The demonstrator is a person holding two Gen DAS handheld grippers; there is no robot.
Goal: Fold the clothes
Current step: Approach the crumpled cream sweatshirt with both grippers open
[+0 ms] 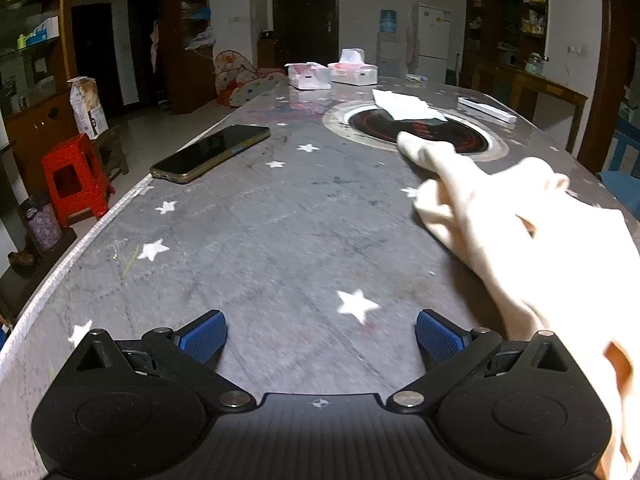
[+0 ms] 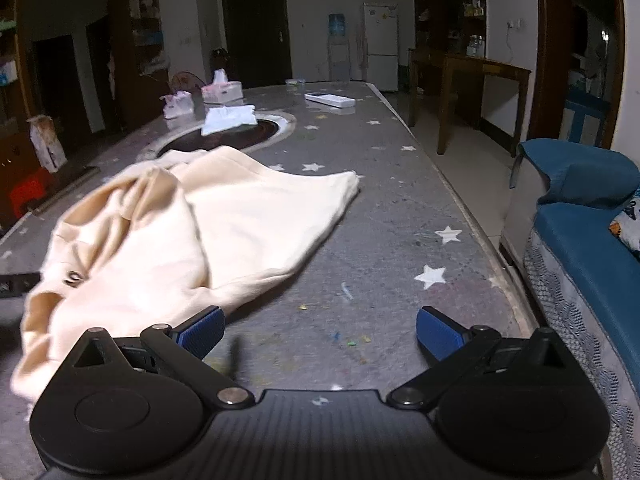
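A cream garment point(image 2: 208, 232) lies rumpled on the grey star-patterned table point(image 2: 380, 208), one flat part reaching right and a bunched part with a metal snap at the left. In the left wrist view the same garment point(image 1: 520, 248) spreads along the right side. My left gripper point(image 1: 321, 336) is open over bare tabletop, left of the cloth. My right gripper point(image 2: 320, 330) is open too, with its left finger point(image 2: 202, 330) at the cloth's near edge and nothing between the fingers.
A phone point(image 1: 212, 152) lies near the table's left edge. A round inset hob point(image 1: 416, 128) holds a white cloth point(image 1: 404, 106); tissue boxes point(image 1: 352, 70) and a remote point(image 2: 330, 100) sit farther back. A blue sofa point(image 2: 580, 216) flanks the right, a red stool point(image 1: 74, 178) the left.
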